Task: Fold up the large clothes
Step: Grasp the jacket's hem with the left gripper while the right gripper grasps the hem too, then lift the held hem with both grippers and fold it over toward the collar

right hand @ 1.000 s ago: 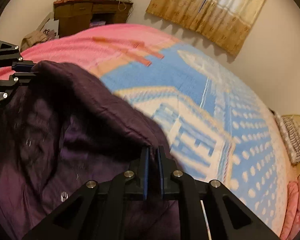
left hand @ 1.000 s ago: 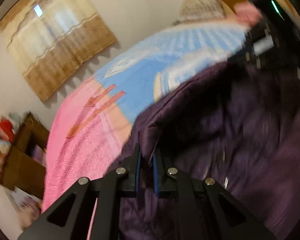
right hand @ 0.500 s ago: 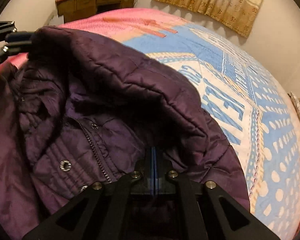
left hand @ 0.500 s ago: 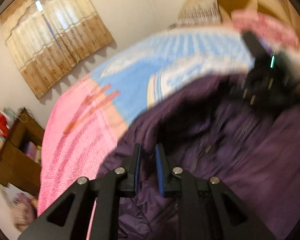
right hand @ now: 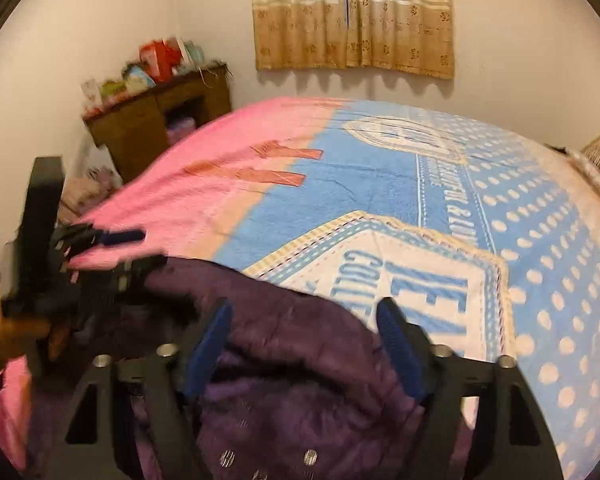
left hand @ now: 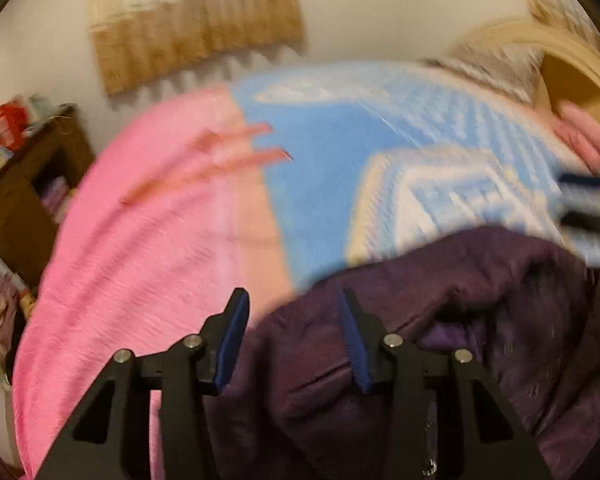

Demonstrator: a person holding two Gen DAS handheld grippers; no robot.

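Quilted fabric, dark purple and softly puffed, made up the large padded jacket (right hand: 300, 364) that lay bunched in rounded folds on the near part of the bed, a few small metal snaps (right hand: 309, 457) showing along its lower edge. Under it spread a fuzzy fleece blanket (right hand: 340, 184), pink on one side and sky blue on the other, with white dots and a cream-bordered panel of block lettering. The left claw (left hand: 292, 320), black-framed with ribbed blue pads, was opening, its fingers spread about halfway over the jacket's edge with cloth lying below the gap and no pad pressing on it. The right claw (right hand: 304, 320) was likewise opening, its blue pads parted about halfway above a rolled fold of the jacket, gripping nothing. In the right wrist view the left claw appeared blurred at the jacket's far corner. A brown wooden cabinet (right hand: 140, 120) and tan patterned curtains (right hand: 352, 16) stood by the pale wall.
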